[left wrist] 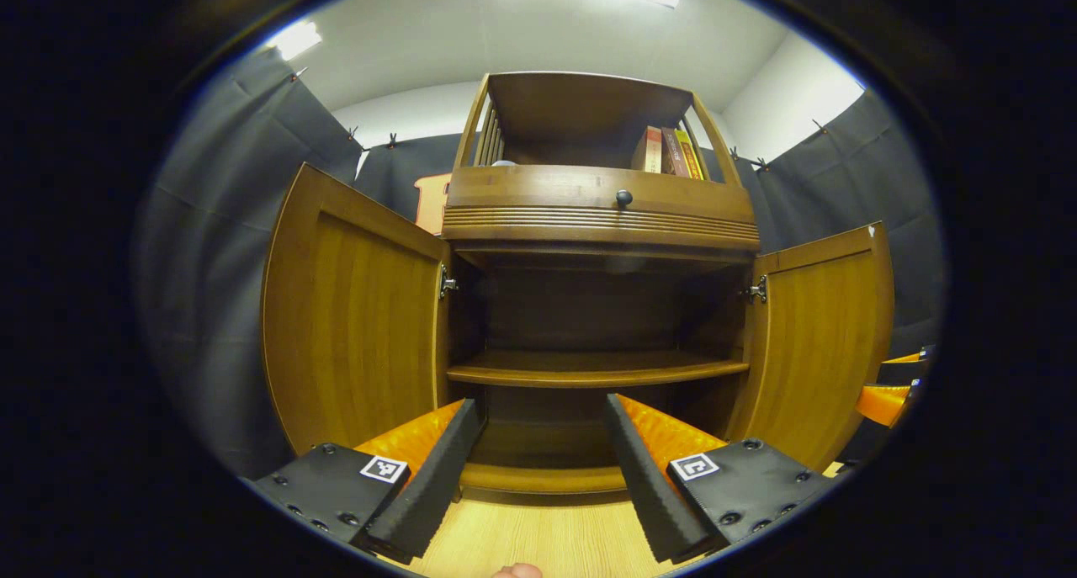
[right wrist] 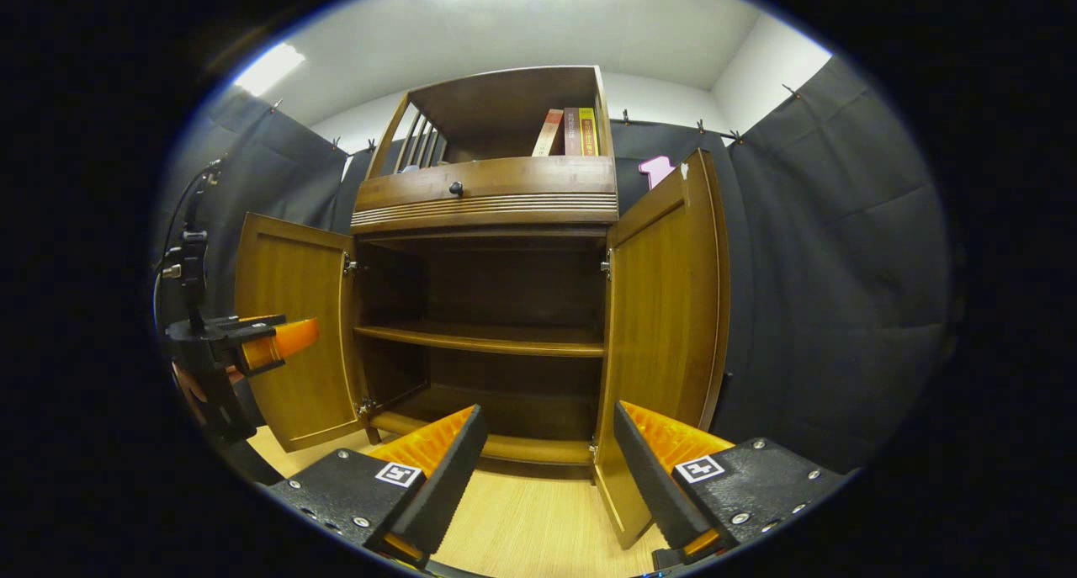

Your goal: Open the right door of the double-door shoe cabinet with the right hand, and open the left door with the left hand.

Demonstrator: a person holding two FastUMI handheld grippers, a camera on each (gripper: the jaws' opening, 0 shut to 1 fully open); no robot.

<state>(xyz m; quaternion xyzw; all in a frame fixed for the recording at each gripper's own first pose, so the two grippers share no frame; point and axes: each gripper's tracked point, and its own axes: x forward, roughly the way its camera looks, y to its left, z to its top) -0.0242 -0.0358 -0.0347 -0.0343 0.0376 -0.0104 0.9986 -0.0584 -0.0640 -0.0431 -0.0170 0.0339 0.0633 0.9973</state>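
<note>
A brown wooden shoe cabinet [left wrist: 602, 216] [right wrist: 488, 195] stands before me with both doors swung wide. Its left door [left wrist: 353, 309] [right wrist: 290, 330] and right door [left wrist: 820, 334] [right wrist: 665, 309] hang outward on their hinges. Inside, a bare shelf [left wrist: 593, 368] [right wrist: 480, 338] crosses the dark interior. My left gripper [left wrist: 543, 460] is open, held back from the cabinet's base with nothing between its fingers. My right gripper [right wrist: 547, 469] is open too, just in front of the right door's lower edge, touching nothing. The left gripper [right wrist: 252, 338] also appears at the left of the right gripper view, beside the left door.
A drawer with a round dark knob [left wrist: 623, 198] [right wrist: 455, 188] sits above the doors. Books [left wrist: 669, 151] [right wrist: 568, 132] stand in the open top compartment. Light wooden floor [left wrist: 538, 536] [right wrist: 522, 523] lies in front. Dark cloth walls surround the cabinet.
</note>
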